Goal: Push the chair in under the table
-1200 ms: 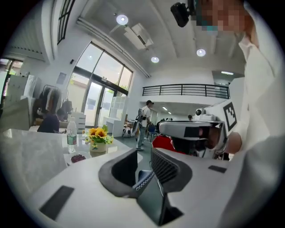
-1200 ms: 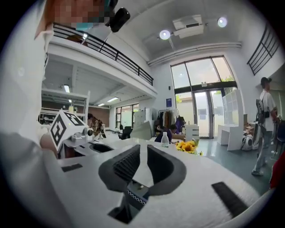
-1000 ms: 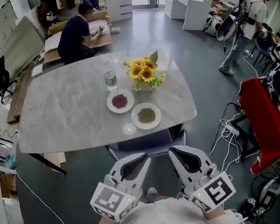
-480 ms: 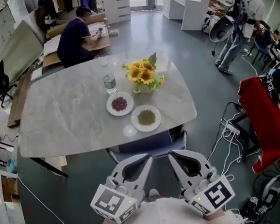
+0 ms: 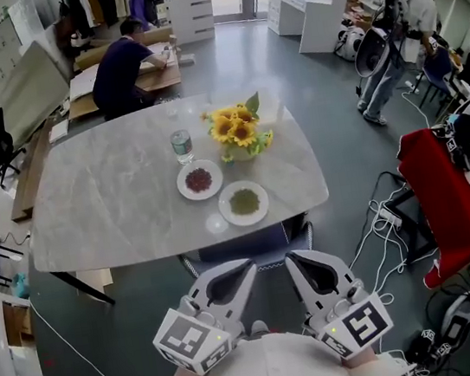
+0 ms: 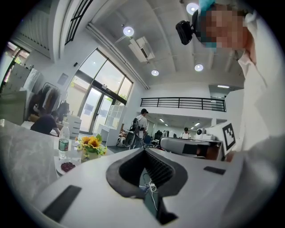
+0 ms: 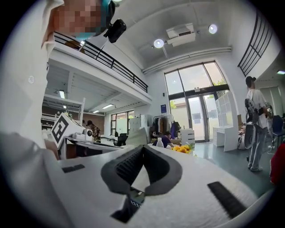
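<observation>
Fingers clenched on nothing on my left gripper [image 5: 245, 266] and right gripper [image 5: 291, 258], both tips just at the back of the blue padded chair [image 5: 248, 244], mostly tucked under the near edge of the grey marble worktop [image 5: 114, 201]; contact unclear.

Bright, even light: daylight through the tall windows [image 7: 196, 107] plus round ceiling lamps [image 6: 128, 31] that bloom a little. The table [image 5: 114, 201] shows a mild sheen, with a soft shadow beneath its near edge. My gripper views are fisheye, curved and black at the corners, with the left gripper [image 6: 144, 150] and right gripper [image 7: 143, 147] close and soft-focused; the head view is sharp.
</observation>
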Demonstrator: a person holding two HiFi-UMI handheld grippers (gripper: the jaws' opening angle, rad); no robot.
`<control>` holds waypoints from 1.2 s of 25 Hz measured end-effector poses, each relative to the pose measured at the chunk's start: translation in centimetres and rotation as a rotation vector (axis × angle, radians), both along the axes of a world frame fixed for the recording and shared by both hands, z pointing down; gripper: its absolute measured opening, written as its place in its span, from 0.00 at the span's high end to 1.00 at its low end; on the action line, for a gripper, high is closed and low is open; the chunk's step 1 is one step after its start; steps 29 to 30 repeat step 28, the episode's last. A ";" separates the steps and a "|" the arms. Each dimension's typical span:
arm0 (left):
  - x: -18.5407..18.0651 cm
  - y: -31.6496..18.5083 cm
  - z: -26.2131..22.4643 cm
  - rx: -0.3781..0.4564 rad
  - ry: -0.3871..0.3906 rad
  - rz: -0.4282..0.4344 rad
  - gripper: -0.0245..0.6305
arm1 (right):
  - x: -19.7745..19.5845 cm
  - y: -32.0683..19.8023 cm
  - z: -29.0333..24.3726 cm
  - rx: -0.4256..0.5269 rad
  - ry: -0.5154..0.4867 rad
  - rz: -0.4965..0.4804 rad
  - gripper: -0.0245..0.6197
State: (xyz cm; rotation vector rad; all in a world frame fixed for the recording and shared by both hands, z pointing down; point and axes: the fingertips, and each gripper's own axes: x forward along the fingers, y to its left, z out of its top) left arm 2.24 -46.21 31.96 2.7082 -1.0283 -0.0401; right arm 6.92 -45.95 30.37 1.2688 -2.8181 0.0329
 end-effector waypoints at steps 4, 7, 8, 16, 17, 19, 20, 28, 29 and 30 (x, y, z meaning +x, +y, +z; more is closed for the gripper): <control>0.1 0.0 0.1 -0.001 -0.007 0.008 0.94 | 0.0 -0.1 0.3 -0.002 0.018 0.005 0.96; -0.2 -0.1 0.3 0.000 -0.019 0.007 0.94 | -0.1 -0.2 0.8 -0.011 0.020 0.003 0.96; -0.3 -0.1 0.3 -0.001 -0.021 0.004 0.94 | -0.1 -0.2 0.8 -0.015 0.019 0.003 0.96; -0.4 -0.1 0.4 -0.018 -0.009 0.001 0.94 | -0.3 -0.1 1.7 -0.046 0.030 -0.003 0.96; -0.3 0.0 0.4 -0.016 -0.011 0.003 0.94 | -0.3 -0.1 1.6 -0.047 0.029 -0.004 0.96; -0.2 0.2 0.3 -0.014 -0.012 0.010 0.94 | -0.5 0.0 1.4 -0.046 0.027 -0.008 0.96; -0.1 0.3 0.3 -0.013 -0.013 0.015 0.94 | -0.5 0.1 1.4 -0.046 0.026 -0.011 0.96; -0.3 -0.5 0.1 0.004 -0.030 0.020 0.94 | -0.5 -0.3 1.8 -0.050 0.022 -0.008 0.96; -0.3 -0.5 0.1 0.004 -0.030 0.020 0.94 | -0.5 -0.3 1.8 -0.050 0.022 -0.008 0.96; -0.3 -0.5 0.1 0.004 -0.030 0.020 0.94 | -0.5 -0.3 1.8 -0.050 0.022 -0.008 0.96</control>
